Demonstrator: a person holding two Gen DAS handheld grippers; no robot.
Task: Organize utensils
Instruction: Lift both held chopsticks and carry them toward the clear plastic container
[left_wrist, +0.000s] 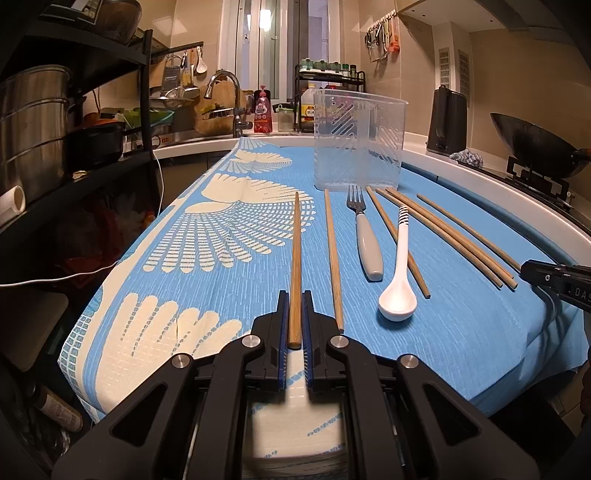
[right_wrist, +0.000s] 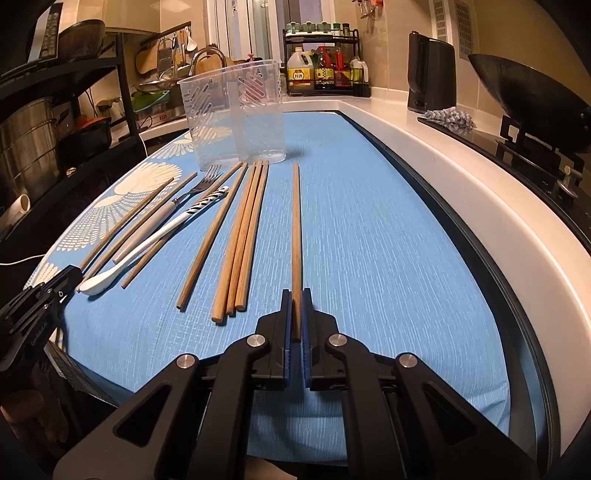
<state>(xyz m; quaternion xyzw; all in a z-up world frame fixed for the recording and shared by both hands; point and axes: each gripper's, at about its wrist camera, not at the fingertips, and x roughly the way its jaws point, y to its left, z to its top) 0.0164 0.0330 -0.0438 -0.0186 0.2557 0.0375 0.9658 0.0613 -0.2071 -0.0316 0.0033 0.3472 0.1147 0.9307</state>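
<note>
Left gripper (left_wrist: 294, 325): jaws pinched on the near end of a chopstick (left_wrist: 295, 266), blue pads against both its sides. The stick runs off toward 12 o'clock over the cloth (left_wrist: 461, 325).

Right gripper (right_wrist: 295, 314): jaws likewise clamped on the near end of a second chopstick (right_wrist: 296, 229), which also points to 12 o'clock, lying apart from the other utensils.

Left wrist view, outward from the jaws: a loose stick (left_wrist: 333, 258) just at 1 o'clock, parallel to the held one. Beyond it, a fork (left_wrist: 365, 240), grey handle toward the viewer, tines toward 12. A white spoon (left_wrist: 398, 280) lies at 2 o'clock, bowl near, its handle across another stick (left_wrist: 421, 277). Three more sticks (left_wrist: 454, 240) fan out to the right.

The clear holder (left_wrist: 358, 140) stands upright at 12 o'clock, at the far end of the row, nothing visible inside it.

Right wrist view: three sticks (right_wrist: 243, 236) bunched at 11 o'clock, touching one another; the spoon (right_wrist: 147, 247) and fork (right_wrist: 199, 184) farther at 10 o'clock.
</note>
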